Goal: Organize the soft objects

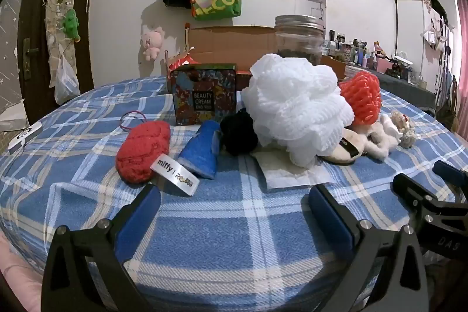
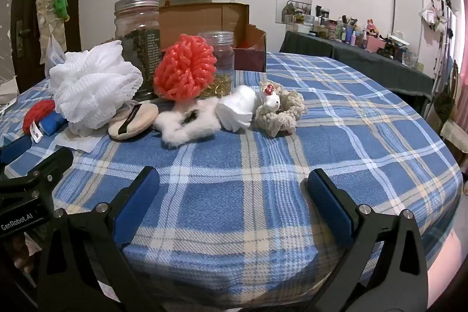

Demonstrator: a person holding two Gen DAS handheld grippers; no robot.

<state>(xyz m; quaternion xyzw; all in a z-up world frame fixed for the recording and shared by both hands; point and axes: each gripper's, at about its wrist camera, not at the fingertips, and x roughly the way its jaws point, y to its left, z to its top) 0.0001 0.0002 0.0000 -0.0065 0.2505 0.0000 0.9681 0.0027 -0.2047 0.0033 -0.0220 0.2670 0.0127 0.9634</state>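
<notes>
Soft objects all loose on the blue plaid bench point(image 2: 263, 154), none sorted, none gathered into the cardboard box point(image 2: 204, 19) at the far side. Nothing picked up yet; task judged at its very start.

Ahead of the left hand-held gripper point(image 1: 234, 212), released with both pads wide apart and nothing between them: red knitted piece with a "miffy" tag point(image 1: 143, 151) nearest and to its left, blue sponge-like piece point(image 1: 201, 148) just beside that, black pom-pom point(image 1: 238, 135) touching the big white mesh bath pouf point(image 1: 295, 104), which rests on a white paper sheet point(image 1: 286, 171). Behind these, a "Beauty Cream" box point(image 1: 203, 94) and a metal-lidded glass jar point(image 1: 298, 34); hard things, probably not part of the sorting.

Ahead of the right hand-held gripper point(image 2: 234, 195), likewise released and empty, hovering over bare cloth: beige powder puff point(image 2: 133, 120) half under the white pouf, fluffy white scrunchie point(image 2: 187, 125), white folded cloth piece point(image 2: 238, 107), small woolly lamb toy point(image 2: 278, 110), all in a loose row touching one another. Orange-red mesh pouf point(image 2: 184, 69) propped behind, leaning against a small clear jar point(image 2: 219, 54).

Left to do: everything. Every soft item to be grasped and placed in turn; destination not evident, open cardboard box a likely guess.
</notes>
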